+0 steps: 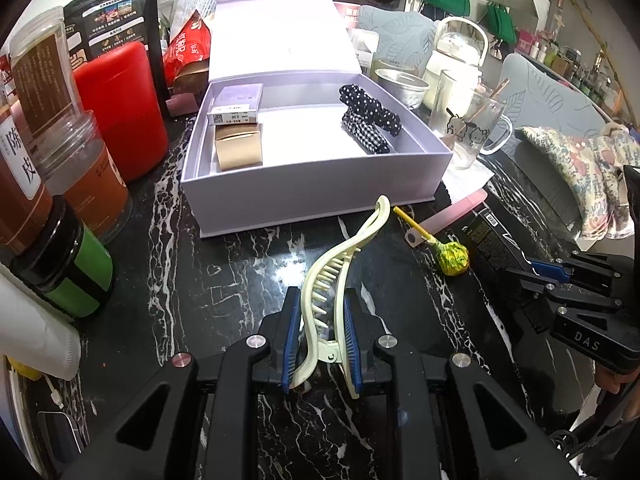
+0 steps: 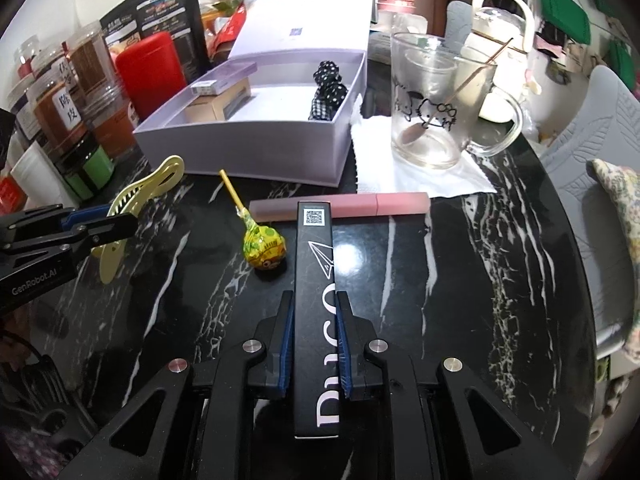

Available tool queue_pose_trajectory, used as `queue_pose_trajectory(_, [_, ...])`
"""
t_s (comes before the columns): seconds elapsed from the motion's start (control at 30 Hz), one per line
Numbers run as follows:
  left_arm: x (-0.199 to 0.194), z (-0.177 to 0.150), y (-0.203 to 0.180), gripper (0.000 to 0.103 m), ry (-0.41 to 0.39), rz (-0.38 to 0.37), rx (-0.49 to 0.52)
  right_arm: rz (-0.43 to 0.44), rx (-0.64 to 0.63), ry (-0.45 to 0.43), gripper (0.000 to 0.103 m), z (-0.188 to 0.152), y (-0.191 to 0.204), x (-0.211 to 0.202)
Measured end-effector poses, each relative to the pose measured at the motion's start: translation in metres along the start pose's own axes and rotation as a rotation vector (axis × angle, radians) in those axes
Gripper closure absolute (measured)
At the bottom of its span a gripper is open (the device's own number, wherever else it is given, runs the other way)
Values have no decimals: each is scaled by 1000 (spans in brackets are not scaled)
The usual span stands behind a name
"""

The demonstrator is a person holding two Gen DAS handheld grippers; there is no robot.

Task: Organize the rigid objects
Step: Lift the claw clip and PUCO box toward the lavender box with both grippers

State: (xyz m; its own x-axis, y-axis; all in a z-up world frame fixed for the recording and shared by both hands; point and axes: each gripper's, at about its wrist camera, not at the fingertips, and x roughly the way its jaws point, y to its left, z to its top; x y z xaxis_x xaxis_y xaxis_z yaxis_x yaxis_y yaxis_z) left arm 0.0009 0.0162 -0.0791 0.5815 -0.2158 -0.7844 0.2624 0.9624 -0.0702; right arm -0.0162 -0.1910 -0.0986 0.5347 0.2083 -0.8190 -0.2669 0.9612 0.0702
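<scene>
Black marble-veined bench (image 2: 460, 280) carries everything. Nearest, the left claw (image 1: 320, 336) grips one cream hair clip (image 1: 332, 280) by its hinge end, toothed and curved, tip reaching toward the box. The right claw (image 2: 314, 340) clamps one long black box (image 2: 316, 300) printed with white letters and a QR code. Beyond lie one yellow-wrapped lollipop (image 2: 266, 250) and one pink tube (image 2: 360, 204). Farther, the open lilac box (image 1: 312, 184) holds two small cartons, one white (image 1: 236, 108) and one tan (image 1: 238, 146), plus two black-and-white scrunchies (image 1: 370, 118).
</scene>
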Motion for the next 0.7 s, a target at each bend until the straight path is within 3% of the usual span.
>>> queue_pose_trajectory(0.7, [-31, 41, 2, 82, -117, 0, -15, 0, -92, -124, 85, 33, 20, -49])
